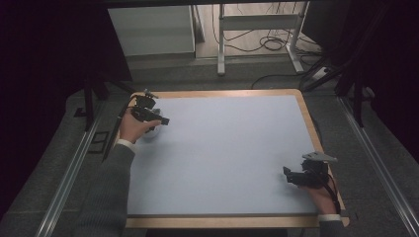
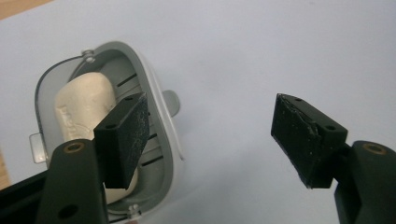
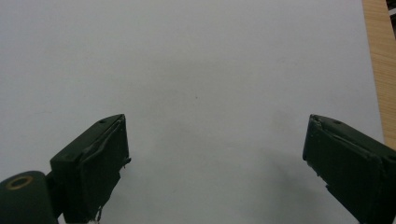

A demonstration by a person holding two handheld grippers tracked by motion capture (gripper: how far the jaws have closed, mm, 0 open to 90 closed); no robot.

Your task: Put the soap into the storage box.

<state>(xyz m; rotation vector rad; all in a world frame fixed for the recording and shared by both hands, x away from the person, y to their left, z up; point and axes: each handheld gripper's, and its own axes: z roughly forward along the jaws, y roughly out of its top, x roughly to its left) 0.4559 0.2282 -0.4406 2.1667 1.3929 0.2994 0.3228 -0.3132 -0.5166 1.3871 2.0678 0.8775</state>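
Left gripper [image 2: 210, 140] (jaws apart) over apparently soap box [image 2: 154, 107]

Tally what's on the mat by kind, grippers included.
Grippers: 2, left gripper and right gripper, both with fingers open
Soap dish: 1, grey and white
Soap bar: 1, cream, lying in the dish
Total: 4
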